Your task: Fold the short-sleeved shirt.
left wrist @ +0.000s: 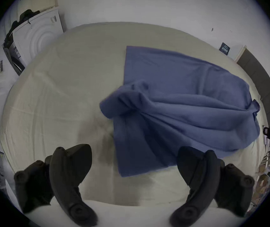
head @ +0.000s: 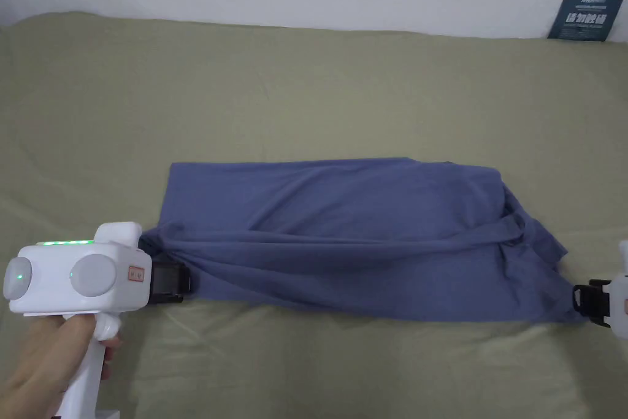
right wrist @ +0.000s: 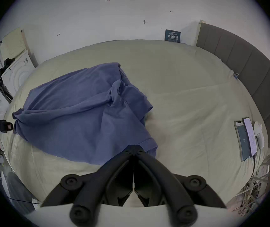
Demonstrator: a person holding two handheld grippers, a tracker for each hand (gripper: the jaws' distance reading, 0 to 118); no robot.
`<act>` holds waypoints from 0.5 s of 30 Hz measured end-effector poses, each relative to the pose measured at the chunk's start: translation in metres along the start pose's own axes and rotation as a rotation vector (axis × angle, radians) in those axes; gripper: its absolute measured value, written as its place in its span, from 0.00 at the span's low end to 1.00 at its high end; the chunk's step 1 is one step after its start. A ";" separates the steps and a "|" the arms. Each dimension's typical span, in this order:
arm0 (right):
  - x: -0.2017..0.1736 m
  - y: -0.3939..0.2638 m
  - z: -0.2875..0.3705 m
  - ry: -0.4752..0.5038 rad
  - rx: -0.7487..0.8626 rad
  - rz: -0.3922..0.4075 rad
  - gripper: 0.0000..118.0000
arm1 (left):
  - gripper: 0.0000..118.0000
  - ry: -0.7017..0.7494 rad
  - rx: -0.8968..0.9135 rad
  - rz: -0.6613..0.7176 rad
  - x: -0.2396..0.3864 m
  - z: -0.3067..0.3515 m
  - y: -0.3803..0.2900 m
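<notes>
Listing what we see: one blue short-sleeved shirt [head: 343, 236], lying crumpled and partly folded lengthwise across the near middle of a bed [head: 306, 83] covered in an olive-beige sheet; its far edge lies flat, its near layers bunched in long creases; left hand-held gripper [left wrist: 134, 163], white body with black jaws, held in our left hand [head: 43, 359], jaws spread wide apart in its own view, nothing between them, the shirt's hem corner just ahead of them; right hand-held gripper [right wrist: 133, 147], jaws brought together at the tips against the shirt's sleeve-side edge, though we cannot tell whether cloth is pinched between them; one dark sign [head: 585, 16] leaning against the white wall at the bed's far right; two phones [right wrist: 245, 138] lying side by side on the bed near the padded headboard [right wrist: 245, 63].
</notes>
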State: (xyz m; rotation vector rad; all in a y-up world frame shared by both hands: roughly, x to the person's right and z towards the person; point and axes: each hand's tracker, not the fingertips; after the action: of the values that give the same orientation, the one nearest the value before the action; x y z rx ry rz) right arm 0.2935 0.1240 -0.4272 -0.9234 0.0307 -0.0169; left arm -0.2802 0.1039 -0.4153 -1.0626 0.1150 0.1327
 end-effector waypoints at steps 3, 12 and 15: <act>0.000 -0.001 -0.002 -0.006 0.001 0.006 0.01 | 0.44 -0.008 0.004 0.009 0.002 -0.006 -0.003; -0.002 0.000 -0.024 0.025 -0.070 -0.045 0.91 | 0.09 -0.035 0.021 -0.013 0.008 -0.002 0.001; -0.005 -0.002 -0.036 0.022 -0.094 -0.043 0.54 | 0.09 -0.052 0.023 0.002 0.005 -0.001 0.000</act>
State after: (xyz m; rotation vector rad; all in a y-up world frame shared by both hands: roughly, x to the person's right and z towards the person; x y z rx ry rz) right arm 0.2877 0.0945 -0.4473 -1.0173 0.0321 -0.0655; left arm -0.2748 0.1035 -0.4163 -1.0349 0.0703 0.1609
